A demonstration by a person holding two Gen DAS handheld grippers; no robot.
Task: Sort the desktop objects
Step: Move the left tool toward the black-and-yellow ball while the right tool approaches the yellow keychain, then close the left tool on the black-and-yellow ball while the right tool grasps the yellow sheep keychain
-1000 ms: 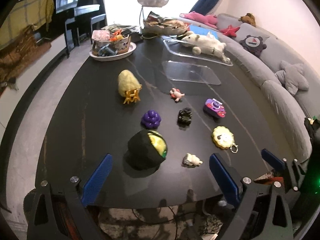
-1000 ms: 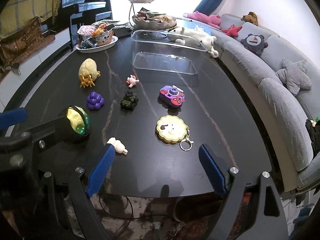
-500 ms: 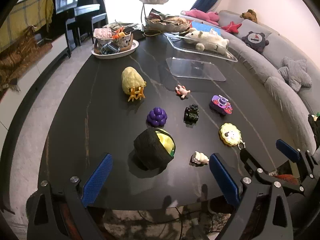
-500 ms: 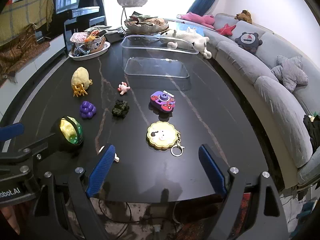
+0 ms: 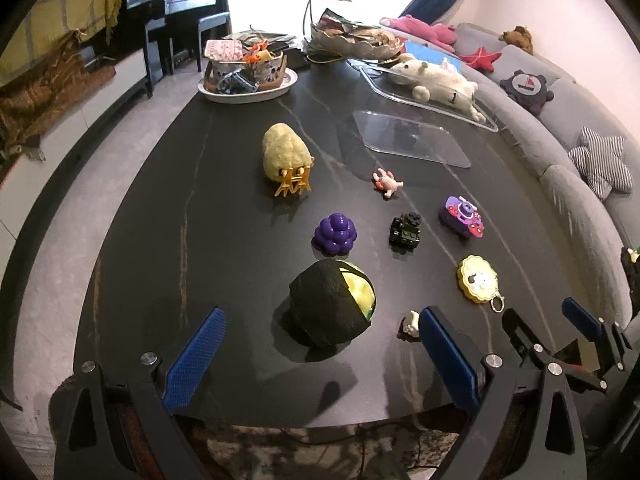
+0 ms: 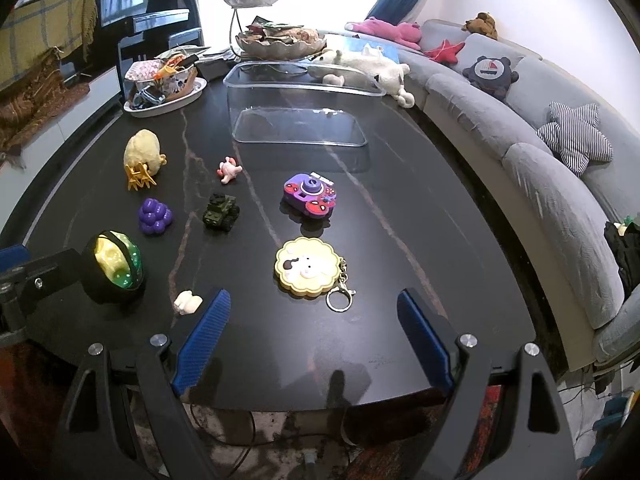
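Keychain (image 6: 310,272) lies flat, ring end toward the table's (image 6: 400,240) near right edge. Left gripper (image 5: 320,354) and right gripper (image 6: 314,338) are both spread, empty; the views sit nearer the toys than before.

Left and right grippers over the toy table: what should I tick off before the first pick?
1. Left gripper open, empty: ok.
2. Right gripper open, empty: ok.
3. Clear bin upright with nothing visible inside: ok.
4. Black-wrapped ball lined up between the left fingers: ok.
5. Small white figure lies close by the left gripper's right finger, collision risk: not ok.
6. Sheep keychain free of neighbours: ok.
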